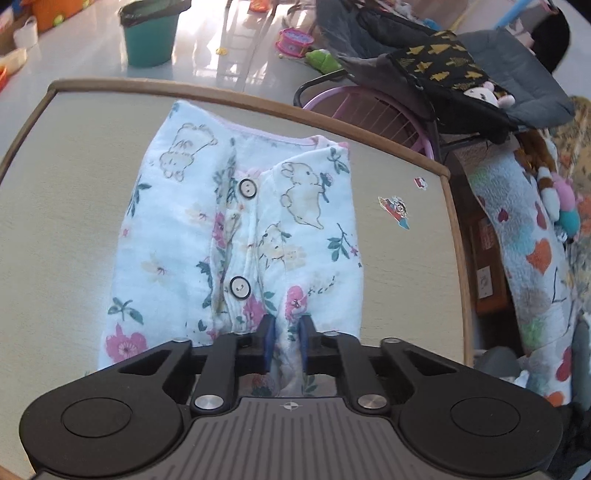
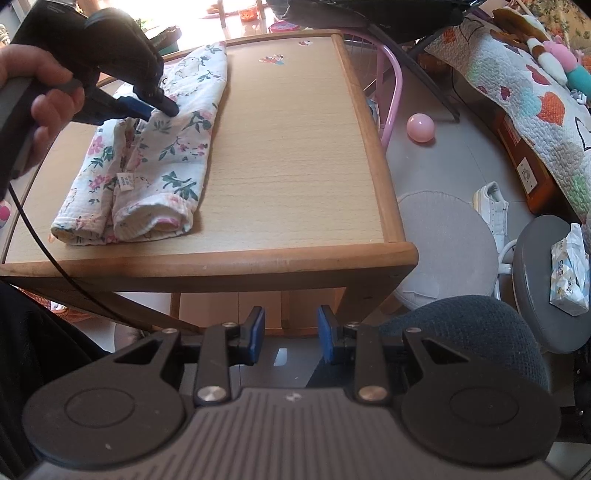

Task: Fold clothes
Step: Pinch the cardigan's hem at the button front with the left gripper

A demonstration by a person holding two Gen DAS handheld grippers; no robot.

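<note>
A white baby garment [image 1: 236,236] printed with flowers and bunnies lies folded lengthwise on the wooden table [image 1: 55,203], two buttons facing up. My left gripper [image 1: 286,341] is shut on a raised fold of cloth near the middle of the garment, which is pinched between the blue pads. In the right wrist view the garment [image 2: 147,166] sits on the table's [image 2: 288,147] left half, with the left gripper [image 2: 162,107], held by a hand [image 2: 48,99], clamped on its upper part. My right gripper [image 2: 291,334] stands open and empty, off the table's near edge.
Cartoon stickers [image 1: 397,210] mark the tabletop's right side. Beside the table are a pink chair [image 2: 391,92], a pink ball [image 2: 421,127], a grey stool [image 2: 447,240], a white shoe [image 2: 493,206] and a tissue pack [image 2: 569,269] on a second stool. A teal bin [image 1: 149,33] stands beyond.
</note>
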